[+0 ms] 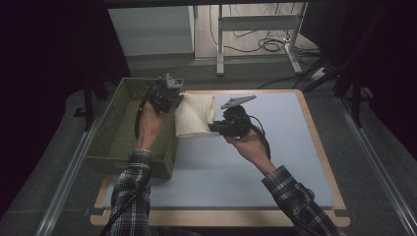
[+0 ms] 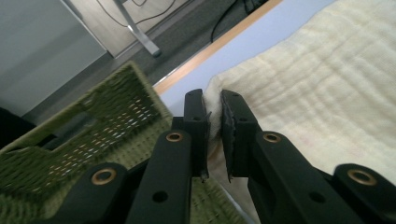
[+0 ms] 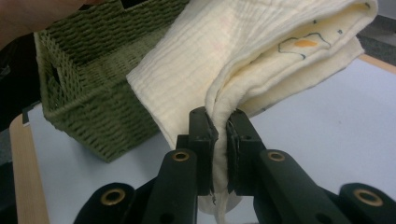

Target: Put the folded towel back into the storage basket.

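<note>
Each hand-held gripper pinches an edge of the folded cream cloth (image 1: 196,115): the left hand-held gripper (image 2: 214,122) at the corner by the green woven basket (image 1: 115,132), the right hand-held gripper (image 3: 221,128) on the thick fold. Held at two points, the cloth stays folded, lifted over the blue surface (image 1: 275,157) beside the basket rim, whose open inside looks roomy.

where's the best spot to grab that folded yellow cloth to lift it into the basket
Probably at its layered edges, one from each side, as now: left hand-held gripper pinches the cloth edge by the basket, right hand-held gripper the stacked folds, so the layers stay together.
</note>
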`<state>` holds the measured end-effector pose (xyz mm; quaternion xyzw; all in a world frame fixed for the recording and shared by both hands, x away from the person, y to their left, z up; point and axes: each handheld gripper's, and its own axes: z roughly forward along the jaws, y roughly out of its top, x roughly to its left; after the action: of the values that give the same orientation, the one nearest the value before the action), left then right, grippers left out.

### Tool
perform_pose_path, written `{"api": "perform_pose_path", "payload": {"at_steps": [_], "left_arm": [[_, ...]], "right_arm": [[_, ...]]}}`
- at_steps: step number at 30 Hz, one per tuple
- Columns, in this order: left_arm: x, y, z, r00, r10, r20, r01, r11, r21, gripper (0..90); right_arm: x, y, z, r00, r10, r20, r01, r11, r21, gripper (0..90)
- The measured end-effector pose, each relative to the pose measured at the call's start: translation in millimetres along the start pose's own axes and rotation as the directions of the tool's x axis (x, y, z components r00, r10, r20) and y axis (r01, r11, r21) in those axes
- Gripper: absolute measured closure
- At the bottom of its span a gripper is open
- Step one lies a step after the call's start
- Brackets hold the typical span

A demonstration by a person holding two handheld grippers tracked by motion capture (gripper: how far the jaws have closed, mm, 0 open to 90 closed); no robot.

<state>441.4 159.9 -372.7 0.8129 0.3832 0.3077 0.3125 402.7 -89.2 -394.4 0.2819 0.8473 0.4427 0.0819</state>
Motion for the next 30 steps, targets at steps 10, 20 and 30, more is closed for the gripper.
{"api": "perform_pose_path", "payload": {"at_steps": [10,20,30], "left_arm": [[28.3,-13.4,-25.1,0.9967,-0.011,-0.081,0.013,0.9998,0.015,81.6],[54.5,-41.9,-40.5,0.9888,-0.051,-0.14,0.057,0.9975,0.041,81.6],[79.5,-79.6,-49.1,0.9808,-0.087,-0.174,0.102,0.9917,0.078,81.5]], "right_arm": [[25.3,26.8,26.0,0.9991,-0.029,-0.032,0.029,0.999,-0.015,81.8],[52.9,45.0,63.1,0.9958,-0.072,-0.056,0.073,0.997,0.002,81.3],[82.7,56.2,111.1,0.9906,-0.094,-0.1,0.098,0.994,0.039,81.3]]}}
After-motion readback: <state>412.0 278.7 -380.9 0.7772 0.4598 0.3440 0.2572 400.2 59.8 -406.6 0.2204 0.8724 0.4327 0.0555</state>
